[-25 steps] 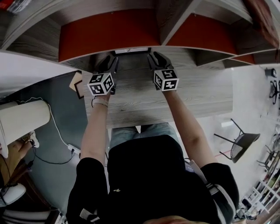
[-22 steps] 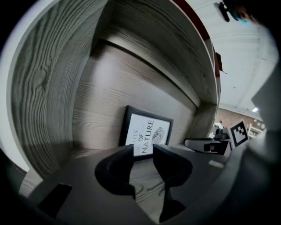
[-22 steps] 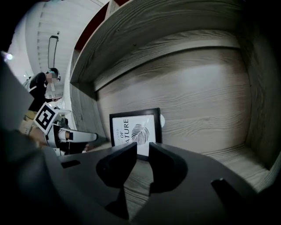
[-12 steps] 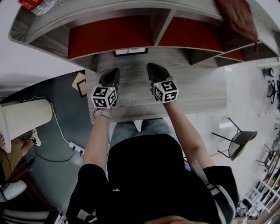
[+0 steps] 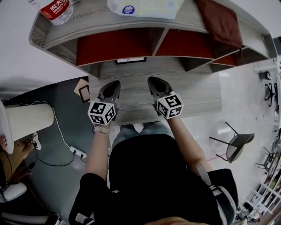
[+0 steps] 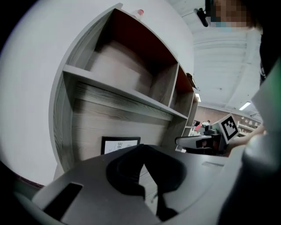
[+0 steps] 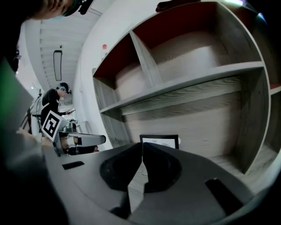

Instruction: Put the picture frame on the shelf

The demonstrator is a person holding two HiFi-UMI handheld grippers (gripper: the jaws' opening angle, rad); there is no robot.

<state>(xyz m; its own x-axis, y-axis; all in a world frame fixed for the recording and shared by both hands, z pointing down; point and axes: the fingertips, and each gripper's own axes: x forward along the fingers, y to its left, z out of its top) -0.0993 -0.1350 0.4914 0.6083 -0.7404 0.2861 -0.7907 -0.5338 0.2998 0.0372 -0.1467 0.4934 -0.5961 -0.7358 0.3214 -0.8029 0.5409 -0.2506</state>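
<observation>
A black picture frame [image 5: 130, 60] with a white print stands upright against the back wall of the grey wooden shelf unit's lowest bay [image 5: 197, 90]. It also shows in the left gripper view as the frame [image 6: 119, 144] and in the right gripper view as the frame [image 7: 160, 141]. My left gripper [image 5: 114, 83] and right gripper [image 5: 152, 80] hover side by side over the front of the board, well short of the frame. Both are shut with nothing between the jaws, as the left gripper [image 6: 142, 148] and right gripper [image 7: 142, 146] each show.
On the unit's top lie a water bottle [image 5: 55, 9], a white packet [image 5: 145, 6] and a brown cloth [image 5: 224, 22]. Red-backed bays [image 5: 118, 44] sit above the frame. On the floor are another frame [image 5: 82, 91], a power strip [image 5: 77, 151] and a chair [image 5: 239, 145].
Both grippers have drawn back from the picture frame toward the person and gone from open to shut. The frame stays standing at the back of the shelf.
</observation>
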